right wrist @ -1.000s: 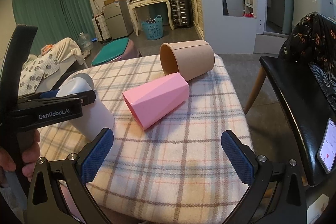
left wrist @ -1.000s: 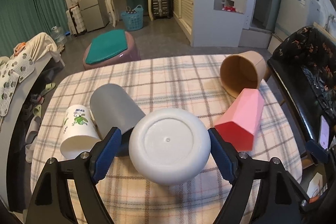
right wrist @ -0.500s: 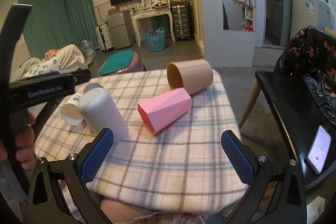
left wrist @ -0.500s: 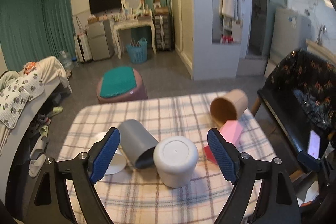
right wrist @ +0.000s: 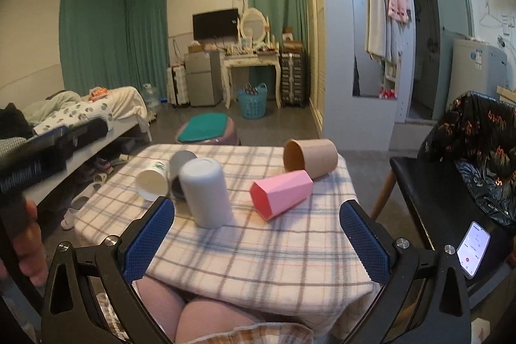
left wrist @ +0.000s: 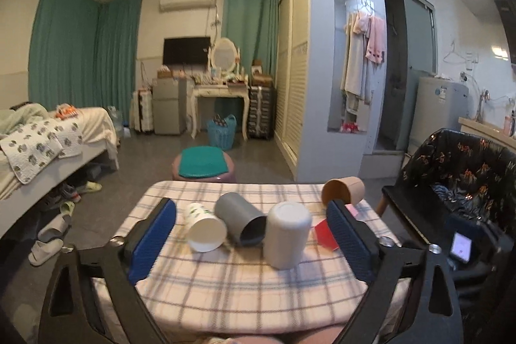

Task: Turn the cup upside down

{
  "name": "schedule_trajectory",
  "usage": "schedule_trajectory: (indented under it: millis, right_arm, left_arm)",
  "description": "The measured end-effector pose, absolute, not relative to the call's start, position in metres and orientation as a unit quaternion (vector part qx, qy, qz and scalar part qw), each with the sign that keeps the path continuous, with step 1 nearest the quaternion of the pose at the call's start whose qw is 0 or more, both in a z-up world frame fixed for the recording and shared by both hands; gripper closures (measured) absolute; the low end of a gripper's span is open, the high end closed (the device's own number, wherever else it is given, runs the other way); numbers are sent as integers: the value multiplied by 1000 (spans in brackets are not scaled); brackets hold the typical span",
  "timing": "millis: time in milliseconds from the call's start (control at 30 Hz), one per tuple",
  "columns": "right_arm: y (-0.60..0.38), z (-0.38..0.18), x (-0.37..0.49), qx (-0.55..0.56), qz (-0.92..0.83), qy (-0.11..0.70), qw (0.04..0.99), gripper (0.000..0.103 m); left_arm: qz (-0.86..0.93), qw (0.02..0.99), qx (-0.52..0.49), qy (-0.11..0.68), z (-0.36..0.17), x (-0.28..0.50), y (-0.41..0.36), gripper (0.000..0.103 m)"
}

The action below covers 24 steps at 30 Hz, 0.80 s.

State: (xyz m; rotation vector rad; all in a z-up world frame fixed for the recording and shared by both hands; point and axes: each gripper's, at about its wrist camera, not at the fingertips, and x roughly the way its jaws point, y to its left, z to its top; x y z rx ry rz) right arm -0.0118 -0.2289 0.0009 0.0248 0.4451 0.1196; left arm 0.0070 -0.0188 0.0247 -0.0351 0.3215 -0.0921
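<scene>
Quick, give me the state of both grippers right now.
Left gripper: open, holding nothing, back from the upside-down white cup.
Right gripper: open, holding nothing, above the near table edge.

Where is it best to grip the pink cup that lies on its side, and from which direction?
Probably the pink cup across its faceted side walls at mid-body, coming from above with the right gripper. It lies with its mouth toward the camera, and its flat facets suit the pads.

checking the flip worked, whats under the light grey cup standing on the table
The grey-white cup stands mouth down on the checked cloth, closed base up. Its wall hides whatever is inside or beneath it.
</scene>
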Motion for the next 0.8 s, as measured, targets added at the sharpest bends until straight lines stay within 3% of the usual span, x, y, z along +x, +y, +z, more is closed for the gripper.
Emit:
schedule_trajectory:
  millis: [367,800]
  right_arm:
    - [-212,-32,-20,11,52,196,979,0]
    - [-215,-40,-8,18,45,204,978,0]
  left_arm:
    - [-11,990,-2,142,-29,-16,-8,2]
    - [-22,985,-18,172,-49,-9,-4,2]
